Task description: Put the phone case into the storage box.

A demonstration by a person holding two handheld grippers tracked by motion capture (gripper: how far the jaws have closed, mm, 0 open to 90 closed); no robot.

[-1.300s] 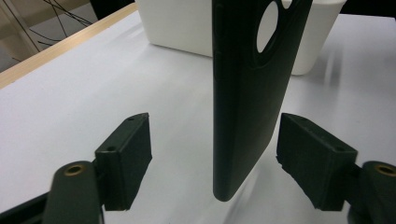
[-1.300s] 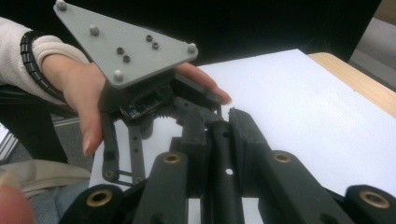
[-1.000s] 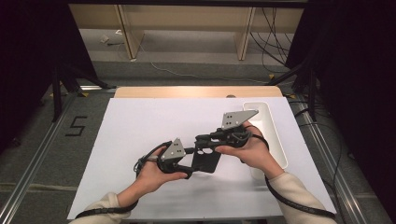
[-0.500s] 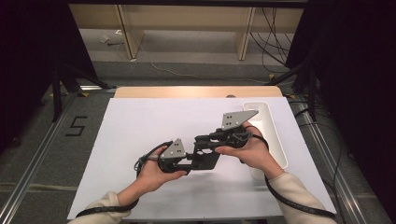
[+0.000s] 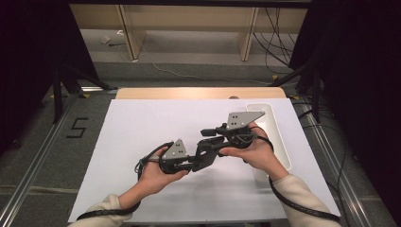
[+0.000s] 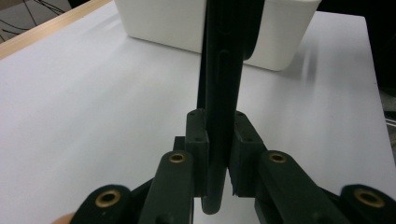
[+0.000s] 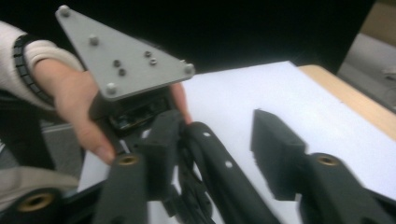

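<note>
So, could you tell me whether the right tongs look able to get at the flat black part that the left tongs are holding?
Probably yes: the right tongs are open beside the flat black part, nothing between them.

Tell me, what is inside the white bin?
The white bin shows only a bare pale wall in the high view; the right hand covers part of it, so its contents cannot be judged.
</note>
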